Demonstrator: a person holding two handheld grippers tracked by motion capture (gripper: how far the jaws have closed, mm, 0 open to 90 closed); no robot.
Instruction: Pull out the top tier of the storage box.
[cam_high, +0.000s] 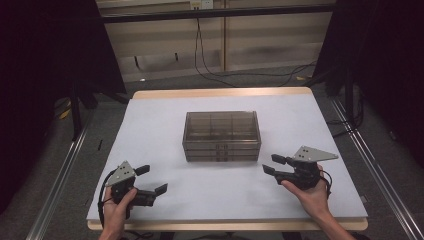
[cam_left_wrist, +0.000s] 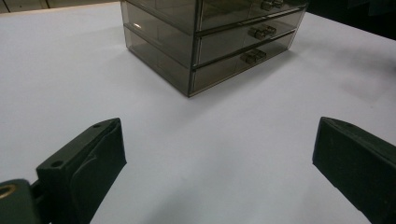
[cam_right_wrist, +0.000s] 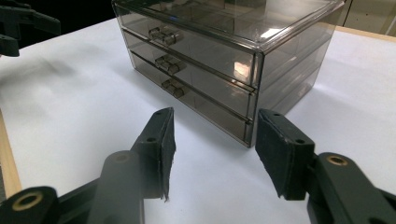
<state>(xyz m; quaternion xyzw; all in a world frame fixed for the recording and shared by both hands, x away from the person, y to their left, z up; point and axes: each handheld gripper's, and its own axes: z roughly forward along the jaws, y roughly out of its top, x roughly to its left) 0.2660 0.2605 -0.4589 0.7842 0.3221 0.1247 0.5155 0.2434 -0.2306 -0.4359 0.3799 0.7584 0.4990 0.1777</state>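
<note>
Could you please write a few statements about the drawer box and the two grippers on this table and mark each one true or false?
1. The drawer box has three drawers stacked one above another. True.
2. The top drawer is pulled out. False: all three drawers are pushed in flush.
3. The left gripper is open with nothing between its jaws. True.
4. The right gripper is clamped on a drawer handle. False: it is open and apart from the box, beside its front right corner.
5. The box stands on a white table top. True.
</note>
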